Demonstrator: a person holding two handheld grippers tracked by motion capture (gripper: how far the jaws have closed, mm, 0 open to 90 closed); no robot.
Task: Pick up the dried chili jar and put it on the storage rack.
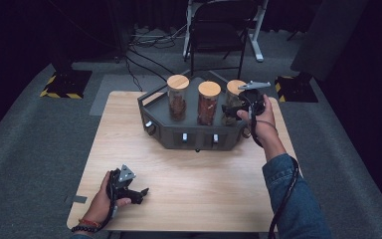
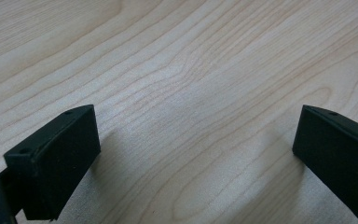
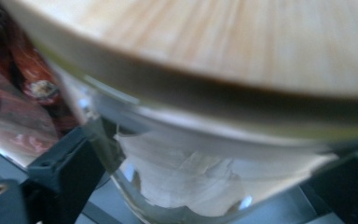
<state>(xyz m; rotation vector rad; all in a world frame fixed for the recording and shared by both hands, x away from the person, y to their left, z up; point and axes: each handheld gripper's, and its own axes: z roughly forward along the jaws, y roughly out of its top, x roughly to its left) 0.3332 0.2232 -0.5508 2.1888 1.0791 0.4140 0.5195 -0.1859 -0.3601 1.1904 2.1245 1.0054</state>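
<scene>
Glass jar (image 3: 186,186) with pale contents, bamboo lid (image 3: 242,42)

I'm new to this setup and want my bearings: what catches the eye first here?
Three wooden-lidded glass jars stand in a row in a dark angular tray at the table's far edge. The right claw sits around the rightmost jar; the left claw rests open near the table's front-left corner.

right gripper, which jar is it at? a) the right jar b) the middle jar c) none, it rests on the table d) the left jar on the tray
a: in the high view the right gripper is at the right jar on the dark tray, and the right gripper view shows glass between its jaws.
</scene>
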